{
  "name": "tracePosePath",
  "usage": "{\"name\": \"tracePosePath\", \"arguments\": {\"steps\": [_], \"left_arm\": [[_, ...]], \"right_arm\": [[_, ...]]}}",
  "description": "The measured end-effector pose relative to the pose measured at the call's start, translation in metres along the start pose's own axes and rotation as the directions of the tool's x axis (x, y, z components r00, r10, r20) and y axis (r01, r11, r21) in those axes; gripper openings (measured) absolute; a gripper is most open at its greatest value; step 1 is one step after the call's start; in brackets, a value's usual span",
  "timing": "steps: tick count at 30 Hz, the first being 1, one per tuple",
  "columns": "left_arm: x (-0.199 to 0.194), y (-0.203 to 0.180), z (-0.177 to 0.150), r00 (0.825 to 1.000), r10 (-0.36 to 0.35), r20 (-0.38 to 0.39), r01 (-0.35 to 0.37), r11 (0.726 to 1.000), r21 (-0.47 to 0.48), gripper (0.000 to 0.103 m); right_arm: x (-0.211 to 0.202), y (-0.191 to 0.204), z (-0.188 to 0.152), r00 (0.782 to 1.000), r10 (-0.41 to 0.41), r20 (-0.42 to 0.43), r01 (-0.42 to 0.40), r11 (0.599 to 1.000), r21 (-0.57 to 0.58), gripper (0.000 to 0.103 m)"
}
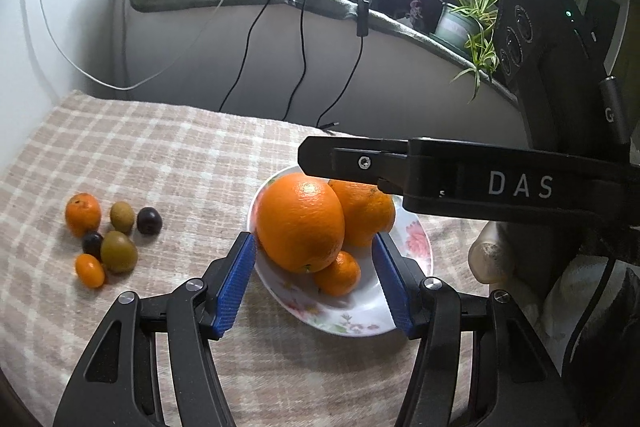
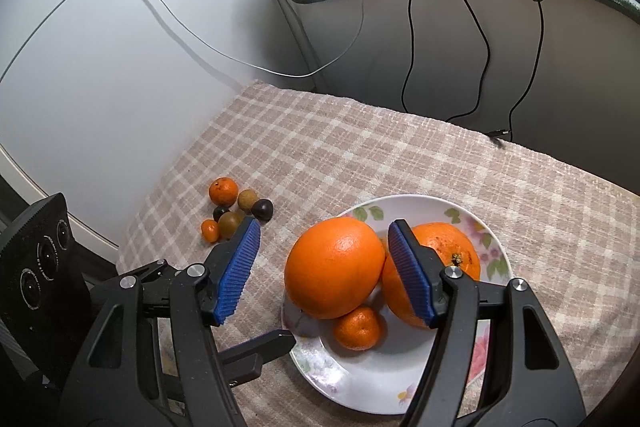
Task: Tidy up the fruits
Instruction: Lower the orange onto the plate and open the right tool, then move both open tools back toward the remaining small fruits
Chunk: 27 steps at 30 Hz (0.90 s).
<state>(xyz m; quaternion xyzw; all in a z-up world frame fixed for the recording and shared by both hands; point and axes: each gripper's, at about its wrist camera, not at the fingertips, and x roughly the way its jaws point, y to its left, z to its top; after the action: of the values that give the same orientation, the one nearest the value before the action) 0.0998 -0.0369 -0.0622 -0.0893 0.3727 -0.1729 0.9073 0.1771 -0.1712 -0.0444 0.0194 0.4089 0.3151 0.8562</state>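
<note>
Three orange citrus fruits (image 2: 334, 273) fill the white floral plate (image 2: 360, 383); six small mixed fruits (image 1: 104, 239) wait near the checked cloth's (image 2: 360, 155) left edge, left gripper (image 1: 316, 281) and right gripper (image 2: 326, 271) both released, grasping nothing.

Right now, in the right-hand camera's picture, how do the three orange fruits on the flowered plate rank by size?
1. Big orange, front left.
2. Second orange, partly hidden behind a claw finger, so the ranking against the first is unsure.
3. Small mandarin, clearly smallest.

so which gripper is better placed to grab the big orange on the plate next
Probably the right gripper: in its own view its open jaws frame the big orange squarely. The left gripper, also open, frames the plate edge and small mandarin, with the orange further ahead.
</note>
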Motion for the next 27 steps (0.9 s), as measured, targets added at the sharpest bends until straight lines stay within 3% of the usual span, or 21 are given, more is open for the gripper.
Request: {"name": "tracePosePath", "arguments": {"steps": [12, 27], "left_arm": [[-0.017, 0.005, -0.004, 0.996, 0.08, 0.034, -0.081, 0.996, 0.043, 0.059], [-0.043, 0.035, -0.01, 0.983, 0.166, 0.081, -0.17, 0.984, 0.045, 0.059]], "right_arm": [[-0.008, 0.015, -0.005, 0.999, -0.03, 0.032, 0.031, 0.999, -0.043, 0.07], [0.005, 0.057, -0.006, 0.999, -0.007, 0.054, 0.014, 0.992, -0.123, 0.07]]}}
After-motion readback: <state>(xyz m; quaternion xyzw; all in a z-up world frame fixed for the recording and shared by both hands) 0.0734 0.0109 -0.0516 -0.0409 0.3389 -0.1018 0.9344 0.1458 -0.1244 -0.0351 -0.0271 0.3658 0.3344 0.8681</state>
